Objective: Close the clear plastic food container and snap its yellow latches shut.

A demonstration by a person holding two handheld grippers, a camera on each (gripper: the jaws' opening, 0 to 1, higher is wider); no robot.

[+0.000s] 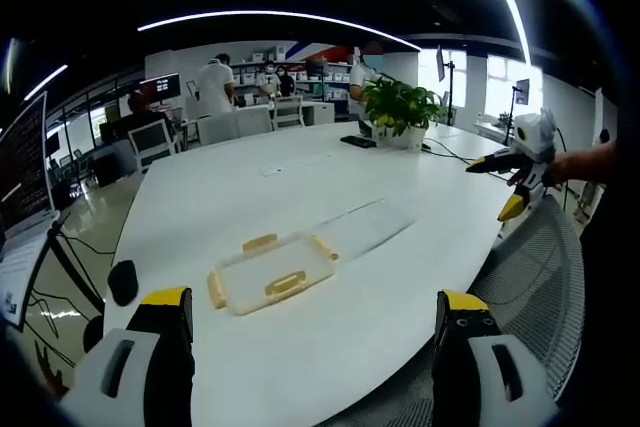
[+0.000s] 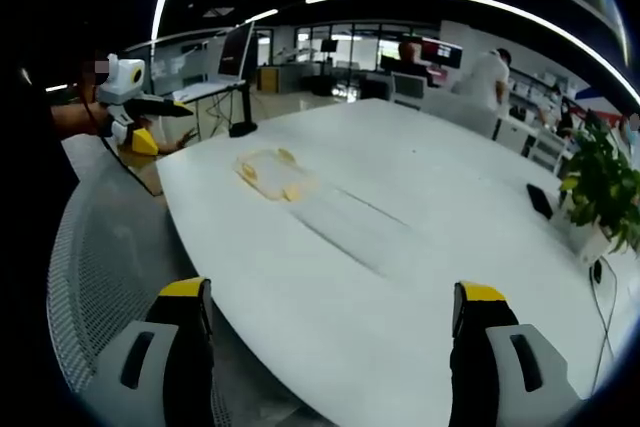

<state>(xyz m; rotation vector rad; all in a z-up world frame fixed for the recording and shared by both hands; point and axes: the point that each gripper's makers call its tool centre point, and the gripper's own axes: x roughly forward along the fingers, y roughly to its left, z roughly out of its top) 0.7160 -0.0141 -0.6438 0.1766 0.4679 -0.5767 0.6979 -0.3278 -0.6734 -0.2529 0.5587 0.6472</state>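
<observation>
Clear container point(image 1: 272, 274) sits on white table point(image 1: 330, 347), toward near left part in left gripper view, yellow latches point(image 1: 285, 283) on its rim; clear lid point(image 1: 365, 227) lies flat just right of it. Left gripper point(image 1: 315, 322) hovers above near table edge, well short of container — jaws wide apart, nothing between. Right gripper point(image 2: 335, 317) likewise released, off table edge over mesh chair point(image 2: 95, 247). Potted plant point(image 1: 400, 107) stands at far end.
</observation>
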